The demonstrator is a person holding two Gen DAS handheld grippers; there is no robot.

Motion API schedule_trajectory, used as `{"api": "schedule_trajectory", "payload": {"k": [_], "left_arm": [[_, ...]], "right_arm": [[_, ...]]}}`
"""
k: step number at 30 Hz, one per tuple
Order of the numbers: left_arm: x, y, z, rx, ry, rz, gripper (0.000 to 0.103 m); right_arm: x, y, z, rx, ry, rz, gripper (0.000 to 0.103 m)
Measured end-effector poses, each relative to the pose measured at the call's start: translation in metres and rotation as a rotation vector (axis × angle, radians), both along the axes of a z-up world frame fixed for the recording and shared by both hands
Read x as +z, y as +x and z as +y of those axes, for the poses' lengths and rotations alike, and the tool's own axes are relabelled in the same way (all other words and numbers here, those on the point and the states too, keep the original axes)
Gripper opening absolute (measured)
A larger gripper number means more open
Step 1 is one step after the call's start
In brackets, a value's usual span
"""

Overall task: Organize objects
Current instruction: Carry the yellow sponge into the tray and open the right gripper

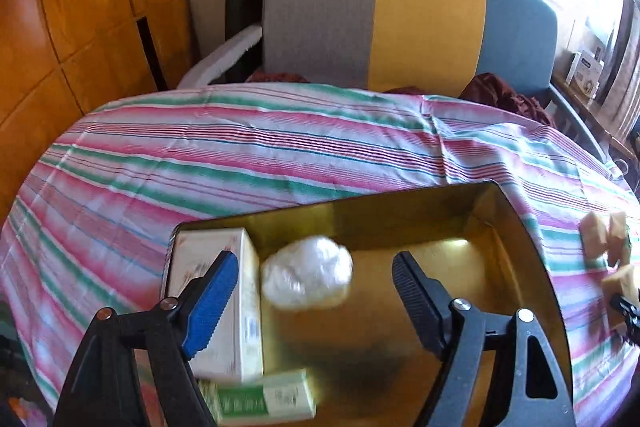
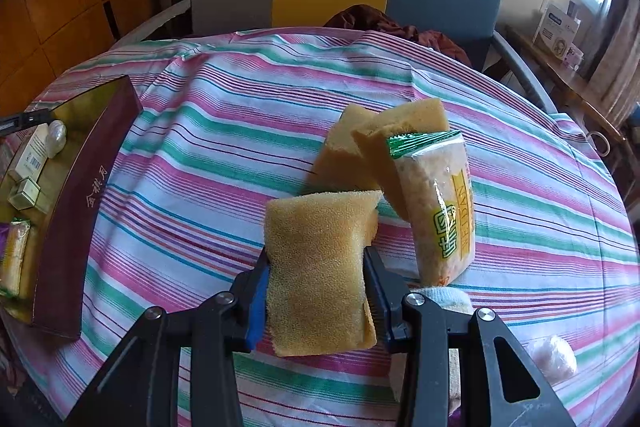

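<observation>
Sponge (image 2: 316,275) is being carried, clamped in the right gripper (image 2: 316,303) fingers, toward the box (image 2: 86,211), where the left gripper (image 1: 312,291), fingers apart, is hovering; next likely needs lowering inside.

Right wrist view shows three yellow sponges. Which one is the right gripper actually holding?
The nearest sponge, clamped upright in the right gripper. The other two sponges sit farther back on the tablecloth beside the snack packet.

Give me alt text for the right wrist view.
The right gripper is shut on a yellow sponge above a striped tablecloth. Beyond it, two more sponges and a snack packet lean together; an open box with small items sits at left.
</observation>
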State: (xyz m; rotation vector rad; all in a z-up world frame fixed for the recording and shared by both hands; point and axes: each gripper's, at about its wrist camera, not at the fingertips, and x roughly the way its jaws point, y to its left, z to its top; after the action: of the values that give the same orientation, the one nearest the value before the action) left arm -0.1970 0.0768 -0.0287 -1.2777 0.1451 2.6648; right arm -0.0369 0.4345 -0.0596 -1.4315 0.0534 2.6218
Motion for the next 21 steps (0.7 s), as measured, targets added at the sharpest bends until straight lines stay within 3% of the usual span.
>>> {"api": "schedule_trajectory", "payload": {"k": [11,21], "left_arm": [[0.016,0.101,0.006,-0.048,-0.009,0.065,0.081],[0.03,0.144,-0.003,-0.06,0.001,0.122,0.081]], "right_arm": [[-0.004,-0.001,0.001,-0.009,0.018,-0.014,0.043],[-0.012,-0.002,0.0,-0.021,0.037,-0.045,0.043]]}}
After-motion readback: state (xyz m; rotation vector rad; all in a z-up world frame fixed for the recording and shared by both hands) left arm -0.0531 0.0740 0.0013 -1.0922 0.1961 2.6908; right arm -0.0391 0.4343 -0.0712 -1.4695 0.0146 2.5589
